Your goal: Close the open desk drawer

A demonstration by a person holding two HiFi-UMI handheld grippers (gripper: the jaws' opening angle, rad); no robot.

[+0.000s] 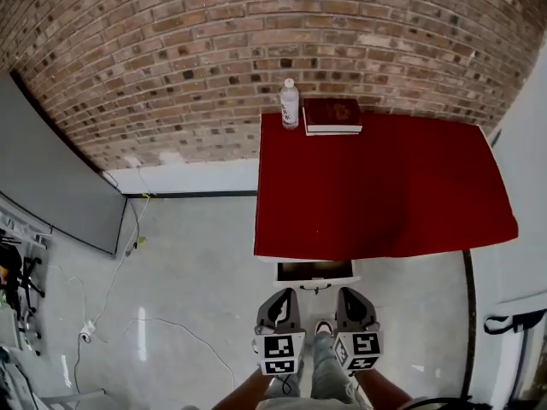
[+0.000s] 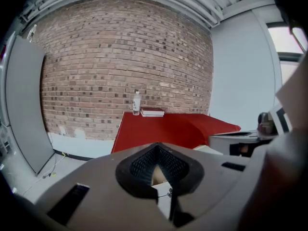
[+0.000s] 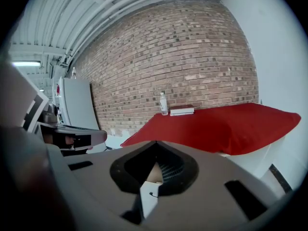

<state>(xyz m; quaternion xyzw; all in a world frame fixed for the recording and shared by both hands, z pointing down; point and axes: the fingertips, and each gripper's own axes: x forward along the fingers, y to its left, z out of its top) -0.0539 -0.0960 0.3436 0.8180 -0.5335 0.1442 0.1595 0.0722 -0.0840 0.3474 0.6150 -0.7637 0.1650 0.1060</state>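
Note:
A desk under a red cloth [image 1: 385,186] stands against the brick wall. Its white drawer [image 1: 314,272] sticks out open from the front edge, a small dark handle on its face. Both grippers hover just in front of the drawer, pointing at it and not touching it. My left gripper [image 1: 286,292] is shut and empty, and so is my right gripper [image 1: 346,291]. In the left gripper view the shut jaws [image 2: 156,146] frame the drawer front [image 2: 162,186]. The right gripper view shows its jaws [image 3: 155,143] the same way, with the drawer front [image 3: 147,196] behind them.
A clear bottle [image 1: 290,103] and a dark red book [image 1: 332,115] sit at the desk's far edge. A grey panel [image 1: 60,195] leans at the left, with cables [image 1: 111,280] on the floor. A white wall [image 1: 526,186] borders the right. The person's legs [image 1: 323,370] are below the grippers.

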